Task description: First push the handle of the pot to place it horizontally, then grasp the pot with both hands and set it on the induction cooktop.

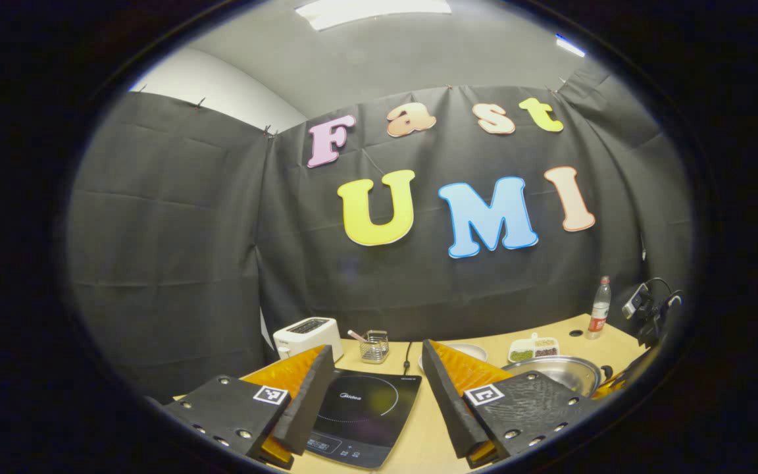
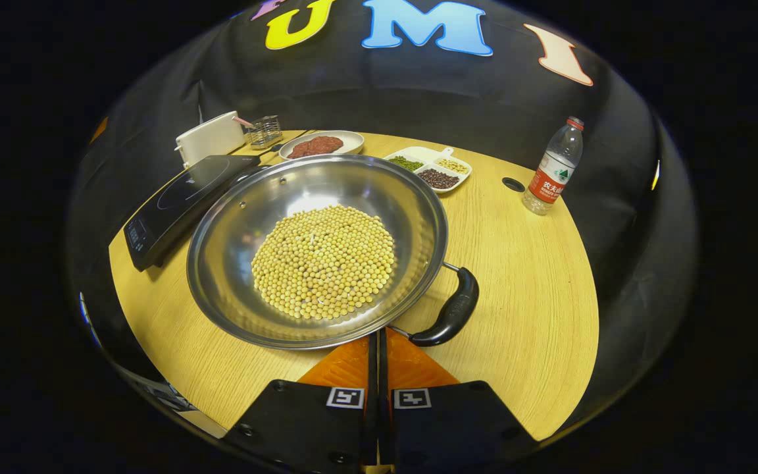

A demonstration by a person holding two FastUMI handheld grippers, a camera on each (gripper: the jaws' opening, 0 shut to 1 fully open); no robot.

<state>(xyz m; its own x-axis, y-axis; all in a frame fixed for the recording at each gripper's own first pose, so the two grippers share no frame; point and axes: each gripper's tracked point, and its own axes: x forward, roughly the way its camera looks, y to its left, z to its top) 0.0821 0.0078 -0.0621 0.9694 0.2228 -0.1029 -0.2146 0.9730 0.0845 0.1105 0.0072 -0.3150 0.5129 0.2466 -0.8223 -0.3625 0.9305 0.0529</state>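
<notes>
A steel pot point(image 2: 316, 197) holding yellow soybeans point(image 2: 323, 260) stands on the wooden table point(image 2: 524, 276). Its black loop handle point(image 2: 451, 313) points to the near right. My right gripper point(image 2: 377, 342) is shut with nothing between its fingers, tips right at the pot's near rim, just left of the handle. To the pot's left lies the black induction cooktop point(image 2: 181, 197). In the left gripper view, my left gripper point(image 1: 377, 352) hangs open above the table, with the cooktop point(image 1: 359, 408) showing between its fingers and the pot point(image 1: 560, 372) to its right.
A white toaster point(image 1: 306, 334) and a wire basket point(image 1: 374, 347) stand behind the cooktop. A plate of reddish food point(image 2: 318, 145), a divided dish of beans point(image 2: 428, 170) and a water bottle point(image 2: 553, 168) sit behind the pot. The black cloth wall closes the back.
</notes>
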